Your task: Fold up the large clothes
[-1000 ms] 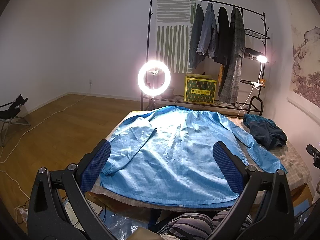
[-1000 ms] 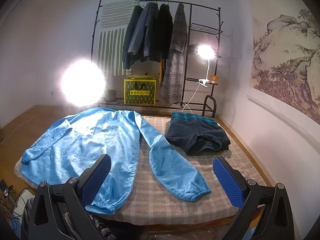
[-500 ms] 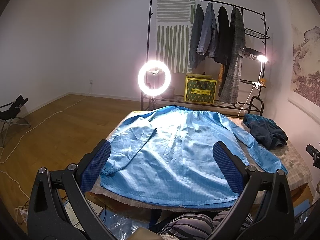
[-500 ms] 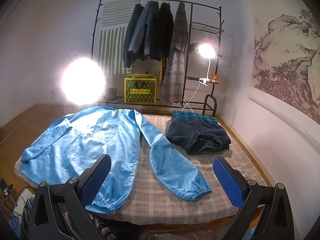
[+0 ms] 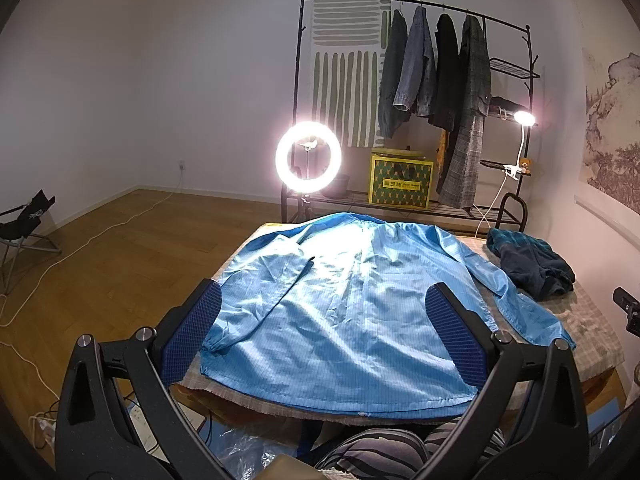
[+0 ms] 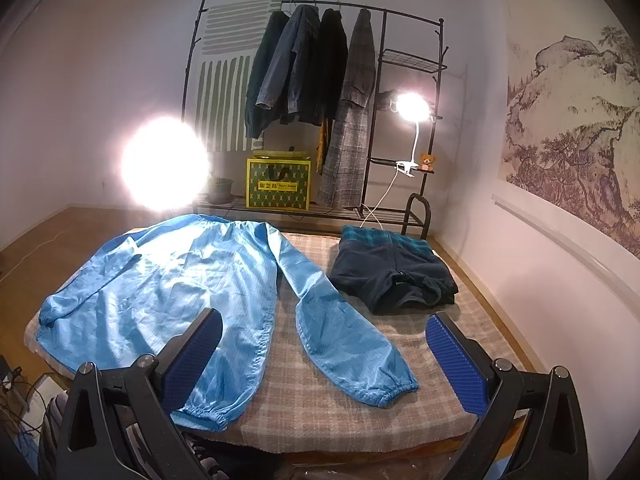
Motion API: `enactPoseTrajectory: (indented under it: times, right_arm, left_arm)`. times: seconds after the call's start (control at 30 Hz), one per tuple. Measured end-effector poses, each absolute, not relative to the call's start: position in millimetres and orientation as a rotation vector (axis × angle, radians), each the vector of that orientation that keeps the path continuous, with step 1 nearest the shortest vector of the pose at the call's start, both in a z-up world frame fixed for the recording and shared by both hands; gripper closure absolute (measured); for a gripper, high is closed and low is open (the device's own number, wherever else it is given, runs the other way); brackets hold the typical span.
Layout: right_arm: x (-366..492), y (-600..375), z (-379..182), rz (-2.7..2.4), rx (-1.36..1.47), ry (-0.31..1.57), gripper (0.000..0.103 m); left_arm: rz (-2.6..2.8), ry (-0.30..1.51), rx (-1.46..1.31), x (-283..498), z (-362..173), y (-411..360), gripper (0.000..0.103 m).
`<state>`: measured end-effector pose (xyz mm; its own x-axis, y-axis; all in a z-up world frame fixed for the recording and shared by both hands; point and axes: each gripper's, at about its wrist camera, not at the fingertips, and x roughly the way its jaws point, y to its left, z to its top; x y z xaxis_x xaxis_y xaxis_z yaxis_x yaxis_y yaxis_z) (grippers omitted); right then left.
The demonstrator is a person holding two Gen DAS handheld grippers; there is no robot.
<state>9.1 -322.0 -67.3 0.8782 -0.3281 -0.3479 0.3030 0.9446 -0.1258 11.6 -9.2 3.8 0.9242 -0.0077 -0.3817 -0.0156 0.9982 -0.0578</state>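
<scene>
A large light-blue jacket (image 5: 344, 304) lies spread flat on the checked table cover (image 6: 328, 412), collar at the far end, hem at the near edge. Its left sleeve is folded in over the body; its right sleeve (image 6: 344, 332) stretches out toward the near right. The jacket also shows in the right wrist view (image 6: 172, 280). My left gripper (image 5: 324, 328) is open and empty, held above the near hem. My right gripper (image 6: 324, 356) is open and empty, above the near edge by the right sleeve's cuff.
A folded dark-blue garment (image 6: 394, 272) lies at the table's far right, also in the left wrist view (image 5: 532, 266). Behind stand a clothes rack (image 5: 436, 80) with hanging coats, a ring light (image 5: 308, 157), a clip lamp (image 6: 412, 106) and a yellow box (image 5: 401, 182). Cables cross the wooden floor (image 5: 100, 248).
Both grippers stay open and empty. The right wrist view has shifted very slightly; the clothes have not moved.
</scene>
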Motion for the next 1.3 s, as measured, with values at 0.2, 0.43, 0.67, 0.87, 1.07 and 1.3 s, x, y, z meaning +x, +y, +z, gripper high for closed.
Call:
enactPoseTrajectory:
  times: [0.2, 0.43, 0.67, 0.87, 1.07, 1.3]
  right_arm:
    - [9, -322, -67, -0.328, -0.069, 0.374, 0.000]
    - [10, -322, -67, -0.327, -0.070, 0.375, 0.000]
    - [12, -319, -64, -0.324, -0.081, 0.368, 0.000]
    - [27, -313, -60, -0.317, -0.091, 0.364, 0.000]
    - [47, -307, -56, -0.311, -0.103, 0.346, 0.000]
    - [87, -304, -54, -0.299, -0.105, 0.359, 0.000]
  left_arm:
    - [0.005, 0.391, -0.062, 12, 3, -9, 0.000]
    - [0.004, 0.391, -0.057, 12, 3, -9, 0.000]
    - [0.006, 0.393, -0.057, 14, 1, -6, 0.000]
    - [0.021, 0.397, -0.056, 23, -12, 12, 0.000]
    - [0.040, 0.399, -0.052, 32, -14, 18, 0.000]
    - [0.083, 0.415, -0.054, 52, -20, 36, 0.000]
